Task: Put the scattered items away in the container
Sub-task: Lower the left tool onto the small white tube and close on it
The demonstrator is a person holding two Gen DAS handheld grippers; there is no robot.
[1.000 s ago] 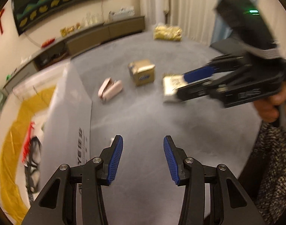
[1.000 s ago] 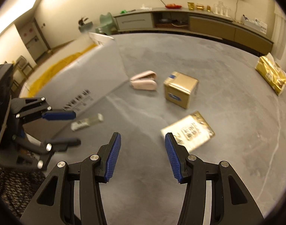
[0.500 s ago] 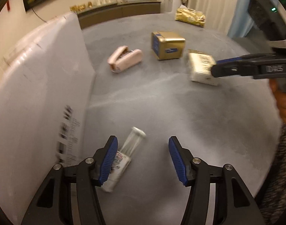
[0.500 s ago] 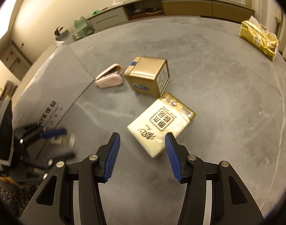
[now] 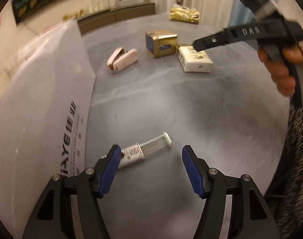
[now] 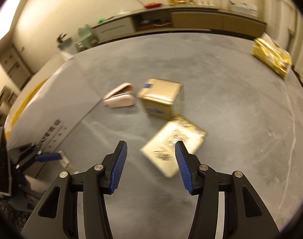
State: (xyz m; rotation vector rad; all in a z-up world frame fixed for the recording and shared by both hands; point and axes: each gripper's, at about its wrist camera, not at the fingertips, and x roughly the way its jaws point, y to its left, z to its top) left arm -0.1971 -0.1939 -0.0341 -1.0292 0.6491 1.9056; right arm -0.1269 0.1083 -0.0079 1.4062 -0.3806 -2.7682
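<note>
Now both tools are empty, with their fingers spread apart. The left tool (image 5: 149, 167) hovers low over the grey counter (image 5: 171, 103), and the small clear tube (image 5: 145, 151) lies flat just in front of it, one end touching or hidden behind the left blue pad (image 5: 109, 171). Just left of this tube rises the white wall of the container (image 5: 42, 119). Beyond the tube lie the pink stapler (image 5: 122, 59), the gold tin (image 5: 160, 42) and the white tissue pack (image 5: 194, 59), and the right tool (image 6: 150, 163) points at this pack. I judge that the tube is off centre between the left pads, so closing could push it sideways or roll it against the container instead of gripping it. The pack touches the gold tin, so a wide grasp may catch the tin too.
</note>
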